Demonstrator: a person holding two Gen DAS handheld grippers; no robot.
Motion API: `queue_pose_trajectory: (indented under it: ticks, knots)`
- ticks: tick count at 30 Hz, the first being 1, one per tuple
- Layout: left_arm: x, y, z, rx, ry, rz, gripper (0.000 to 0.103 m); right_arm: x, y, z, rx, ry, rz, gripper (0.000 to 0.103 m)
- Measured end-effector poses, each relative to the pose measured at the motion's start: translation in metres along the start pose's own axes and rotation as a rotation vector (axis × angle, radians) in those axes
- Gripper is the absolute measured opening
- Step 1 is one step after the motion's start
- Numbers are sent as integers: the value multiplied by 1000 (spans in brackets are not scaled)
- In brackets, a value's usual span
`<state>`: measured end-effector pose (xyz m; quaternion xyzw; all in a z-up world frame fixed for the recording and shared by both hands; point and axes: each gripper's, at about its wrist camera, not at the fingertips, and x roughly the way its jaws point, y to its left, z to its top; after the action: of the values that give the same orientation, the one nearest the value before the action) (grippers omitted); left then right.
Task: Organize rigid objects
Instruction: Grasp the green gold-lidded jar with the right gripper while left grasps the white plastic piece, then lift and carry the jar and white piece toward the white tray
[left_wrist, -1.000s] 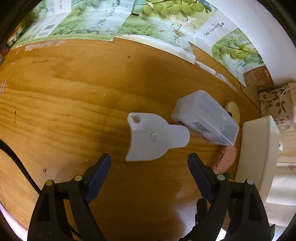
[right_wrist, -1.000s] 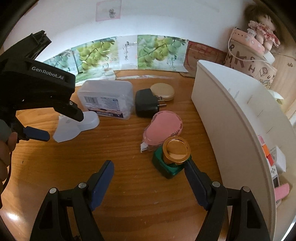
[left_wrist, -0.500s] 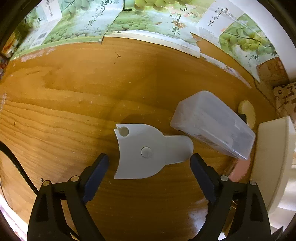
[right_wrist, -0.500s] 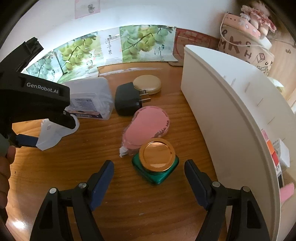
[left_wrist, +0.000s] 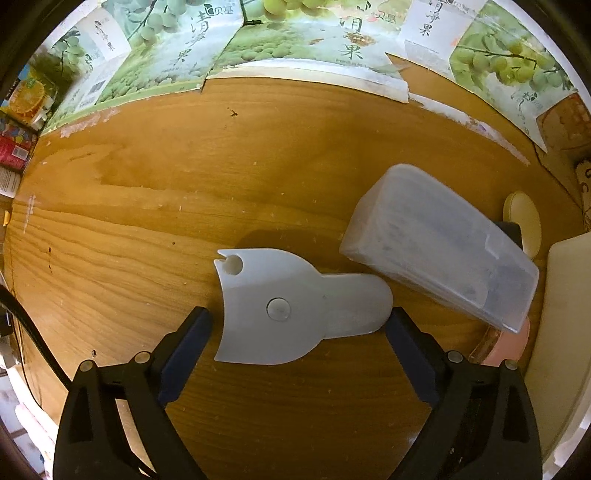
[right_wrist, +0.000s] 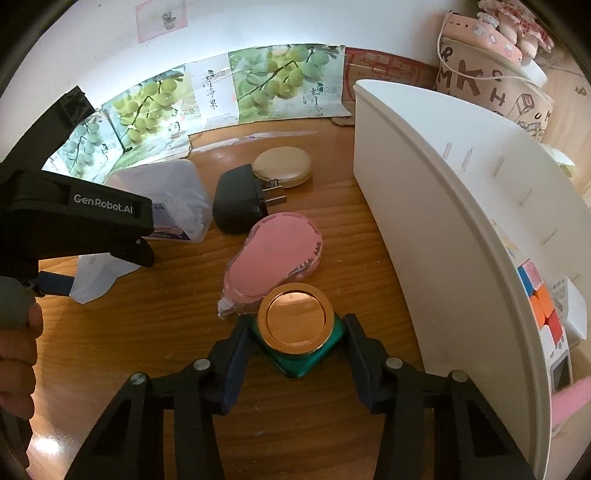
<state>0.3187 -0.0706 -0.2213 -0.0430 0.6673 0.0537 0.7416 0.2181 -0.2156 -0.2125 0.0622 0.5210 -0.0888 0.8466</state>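
A flat white fan-shaped plastic piece lies on the wooden table. My left gripper is open, with one finger on each side of the piece and small gaps showing. A square green jar with a gold lid stands near the white organizer. My right gripper is shut on the jar, its fingers pressed against two opposite corners. The jar rests on the table.
A translucent lidded box lies just right of the white piece. A pink packaged brush, black plug and beige compact lie beyond the jar. The tall white organizer fills the right. Grape-print cardboard lines the back.
My left gripper has come down until its fingers flank the white piece. My right gripper moved forward to the green jar and narrowed from wide open onto it.
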Motion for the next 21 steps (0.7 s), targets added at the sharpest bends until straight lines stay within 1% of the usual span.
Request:
queue_pose_trajectory:
  ticks: [4, 6, 7, 14, 21]
  knots:
    - [1, -7, 5, 3, -10, -2, 94, 0, 1, -1, -5, 3, 3, 49]
    - [-1, -8, 5, 15, -14, -3, 90, -1, 2, -2, -6, 7, 5, 49]
    - [-2, -9, 6, 17, -21, -4, 86, -1, 2, -3, -7, 8, 7, 49]
    - [-5, -14, 11, 52, -19, -10, 85, -5, 9, -9, -14, 25, 21, 49]
    - [-9, -10, 1, 78, -17, -17, 85, -14, 18, -22, -31, 43, 44, 49]
